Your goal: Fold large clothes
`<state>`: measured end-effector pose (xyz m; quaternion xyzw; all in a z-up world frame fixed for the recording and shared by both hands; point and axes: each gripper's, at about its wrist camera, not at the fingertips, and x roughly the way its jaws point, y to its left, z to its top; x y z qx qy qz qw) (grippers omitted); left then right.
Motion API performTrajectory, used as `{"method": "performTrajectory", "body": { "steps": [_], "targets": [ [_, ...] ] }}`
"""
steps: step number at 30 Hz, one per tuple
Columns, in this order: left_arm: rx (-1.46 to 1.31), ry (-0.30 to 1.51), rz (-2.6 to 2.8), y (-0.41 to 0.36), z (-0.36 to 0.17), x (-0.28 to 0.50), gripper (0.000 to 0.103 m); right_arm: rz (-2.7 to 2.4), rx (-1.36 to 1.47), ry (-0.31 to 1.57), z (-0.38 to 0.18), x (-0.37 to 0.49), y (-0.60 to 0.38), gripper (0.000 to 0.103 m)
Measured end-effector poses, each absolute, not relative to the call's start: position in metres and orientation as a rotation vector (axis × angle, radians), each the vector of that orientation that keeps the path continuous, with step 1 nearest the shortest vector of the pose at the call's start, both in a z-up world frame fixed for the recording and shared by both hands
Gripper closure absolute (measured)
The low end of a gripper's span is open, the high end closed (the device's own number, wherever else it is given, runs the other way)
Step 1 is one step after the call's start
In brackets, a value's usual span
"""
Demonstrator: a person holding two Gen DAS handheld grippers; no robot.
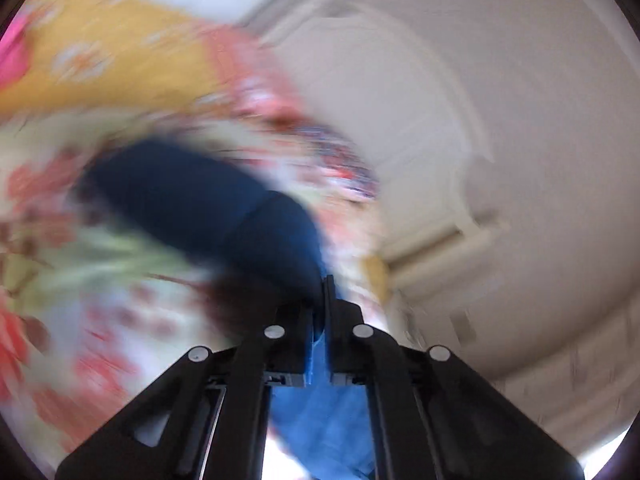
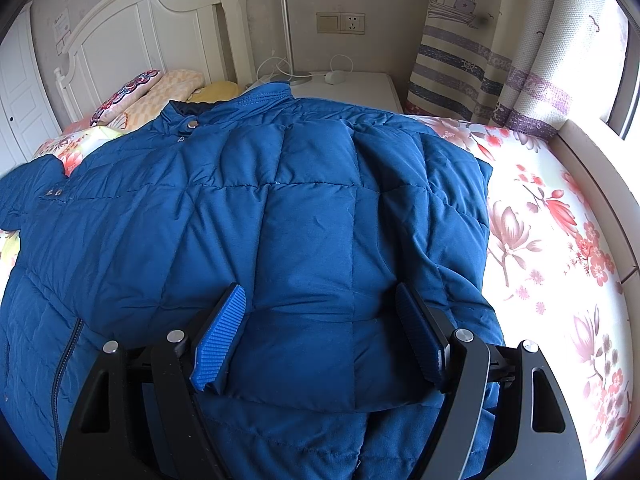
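A large blue quilted jacket (image 2: 240, 200) lies spread on the bed, collar toward the headboard, with one side folded in over the middle. My right gripper (image 2: 319, 290) straddles that thick folded layer near the hem. Its blue pads (image 2: 218, 340) press the padding from both sides, and the fabric fills the gap between them. In the blurred left wrist view, my left gripper (image 1: 322, 300) is shut on blue jacket fabric. A dark blue sleeve (image 1: 192, 196) stretches up and left from its tips. More blue cloth hangs below the fingers.
The floral bedsheet (image 2: 540, 220) shows to the right of the jacket. Pillows (image 2: 132, 92) lie by the white headboard (image 2: 140, 28). A white nightstand (image 2: 360, 88) with a lamp pole stands behind, beside a striped curtain (image 2: 500, 60). A ledge (image 2: 592, 168) borders the bed's right side.
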<state>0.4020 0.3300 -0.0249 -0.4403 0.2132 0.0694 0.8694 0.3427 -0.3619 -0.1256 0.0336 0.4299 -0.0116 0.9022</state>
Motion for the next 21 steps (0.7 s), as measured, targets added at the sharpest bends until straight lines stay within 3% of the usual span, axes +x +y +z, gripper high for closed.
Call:
{"method": "performTrajectory", "body": {
  "steps": [6, 10, 13, 18, 21],
  "targets": [
    [-0.562, 0.451, -0.32, 0.143, 0.047, 0.411, 0.099, -0.023, 0.073, 0.887, -0.126, 0.342, -0.362, 0.029],
    [-0.375, 0.566, -0.505, 0.01, 0.019, 0.411, 0.098, -0.021, 0.078, 0.886, -0.126, 0.342, -0.361, 0.029],
    [-0.269, 0.662, -0.543, -0.066, -0.024, 0.411, 0.092, -0.016, 0.086, 0.883, -0.126, 0.341, -0.361, 0.029],
    [-0.18, 0.833, -0.578, -0.14, -0.088, 0.411, 0.04, -0.011, 0.098, 0.878, -0.126, 0.34, -0.362, 0.029],
    [-0.024, 0.774, -0.587, -0.156, -0.083, 0.389, 0.029, -0.004, 0.113, 0.874, -0.126, 0.339, -0.364, 0.029]
  ]
}}
